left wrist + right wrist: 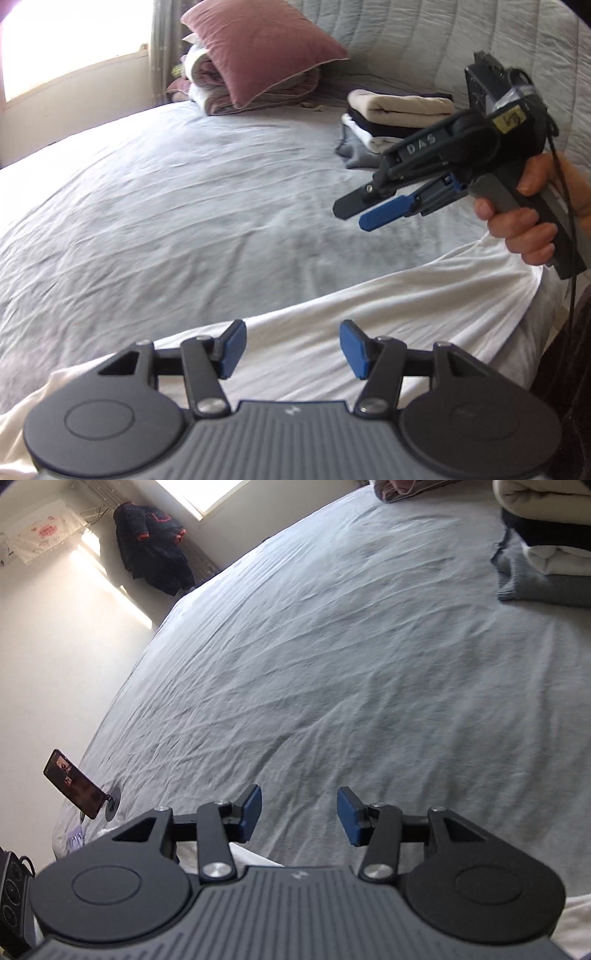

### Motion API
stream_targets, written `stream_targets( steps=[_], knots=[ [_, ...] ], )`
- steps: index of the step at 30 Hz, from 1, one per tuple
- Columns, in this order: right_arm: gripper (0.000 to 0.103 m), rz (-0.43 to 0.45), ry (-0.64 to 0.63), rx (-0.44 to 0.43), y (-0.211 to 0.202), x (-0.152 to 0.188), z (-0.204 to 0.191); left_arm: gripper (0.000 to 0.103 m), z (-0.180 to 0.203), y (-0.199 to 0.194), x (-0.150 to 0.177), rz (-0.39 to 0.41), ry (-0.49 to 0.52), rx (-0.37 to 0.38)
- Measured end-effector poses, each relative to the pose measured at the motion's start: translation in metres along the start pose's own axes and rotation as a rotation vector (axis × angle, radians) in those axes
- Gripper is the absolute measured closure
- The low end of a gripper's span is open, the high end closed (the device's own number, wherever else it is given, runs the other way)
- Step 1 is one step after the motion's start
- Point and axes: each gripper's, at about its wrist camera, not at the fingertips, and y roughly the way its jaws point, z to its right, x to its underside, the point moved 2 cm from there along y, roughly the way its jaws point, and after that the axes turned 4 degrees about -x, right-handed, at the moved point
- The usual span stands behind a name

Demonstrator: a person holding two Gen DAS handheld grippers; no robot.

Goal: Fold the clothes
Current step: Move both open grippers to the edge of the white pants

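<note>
- The left gripper [291,349] hangs over a white garment [369,314] lying at the near edge of the bed [184,206]; its jaws are apart and hold nothing
- The right gripper [299,819] is held by a hand [532,214] above the grey sheet, jaws apart and empty
- A stack of folded clothes [395,118] sits farther back, near a pink pillow [262,48]
- A phone [72,782] stands on a holder at the bed's left edge

My left black gripper with blue pads [291,349] hangs with jaws wide apart, empty. My right hand [532,210] grips the right gripper [299,819], its jaws spread too.
</note>
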Motion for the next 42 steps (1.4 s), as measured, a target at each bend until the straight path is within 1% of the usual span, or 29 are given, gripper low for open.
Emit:
stream_targets(
  steps=[4, 7, 11, 13, 15, 18, 19, 21, 23, 24, 26, 28, 30, 31, 32, 34, 36, 38, 40, 42],
  knots=[
    [0.053, -0.054, -0.057, -0.021, 0.037, 0.003, -0.025, 0.046, -0.038, -0.014, 0.015, 0.009, -0.046, -0.033],
    [0.053, -0.075, -0.112, -0.048, 0.058, 0.008, -0.045, 0.046, -0.067, -0.023, 0.023, 0.014, -0.103, -0.058],
    [0.053, -0.102, -0.178, -0.096, 0.081, 0.014, -0.067, 0.047, -0.096, -0.034, 0.034, 0.037, -0.147, -0.068],
    [0.053, -0.115, -0.212, -0.12, 0.093, 0.018, -0.078, 0.051, -0.109, -0.04, 0.041, 0.059, -0.173, -0.055],
    [0.053, -0.128, -0.245, -0.144, 0.105, 0.021, -0.089, 0.061, -0.122, -0.044, 0.047, 0.079, -0.218, -0.027],
    [0.053, -0.15, -0.288, -0.185, 0.122, 0.026, -0.103, 0.069, -0.141, -0.047, 0.057, 0.099, -0.296, 0.023],
    [0.053, -0.159, -0.299, -0.201, 0.127, 0.028, -0.106, 0.07, -0.146, -0.047, 0.059, 0.099, -0.32, 0.041],
    [0.053, -0.176, -0.322, -0.231, 0.137, 0.032, -0.113, 0.074, -0.155, -0.045, 0.066, 0.086, -0.368, 0.069],
    [0.053, -0.18, -0.355, -0.238, 0.14, 0.037, -0.115, 0.08, -0.16, -0.038, 0.072, 0.049, -0.407, 0.085],
    [0.053, -0.179, -0.375, -0.24, 0.141, 0.04, -0.116, 0.081, -0.161, -0.035, 0.075, 0.03, -0.421, 0.091],
    [0.052, -0.18, -0.409, -0.249, 0.141, 0.043, -0.117, 0.082, -0.159, -0.029, 0.079, 0.004, -0.411, 0.086],
    [0.052, -0.195, -0.42, -0.272, 0.141, 0.044, -0.12, 0.082, -0.159, -0.026, 0.081, -0.006, -0.4, 0.084],
    [0.055, -0.205, -0.449, -0.276, 0.14, 0.048, -0.125, 0.082, -0.162, -0.026, 0.081, -0.014, -0.415, 0.09],
    [0.063, -0.208, -0.465, -0.276, 0.14, 0.05, -0.127, 0.082, -0.163, -0.026, 0.081, -0.018, -0.422, 0.092],
    [0.074, -0.207, -0.483, -0.271, 0.139, 0.052, -0.13, 0.082, -0.164, -0.025, 0.081, -0.022, -0.428, 0.091],
    [0.082, -0.198, -0.514, -0.266, 0.137, 0.057, -0.134, 0.082, -0.165, -0.025, 0.081, -0.027, -0.439, 0.091],
    [0.086, -0.181, -0.547, -0.264, 0.132, 0.059, -0.139, 0.082, -0.167, -0.024, 0.08, -0.031, -0.457, 0.096],
    [0.089, -0.163, -0.575, -0.271, 0.127, 0.061, -0.144, 0.082, -0.172, -0.025, 0.08, -0.035, -0.501, 0.117],
    [0.09, -0.153, -0.6, -0.286, 0.121, 0.063, -0.148, 0.079, -0.179, -0.025, 0.081, -0.038, -0.56, 0.143],
    [0.093, -0.163, -0.627, -0.308, 0.117, 0.067, -0.153, 0.072, -0.186, -0.025, 0.082, -0.035, -0.627, 0.178]
  ],
)
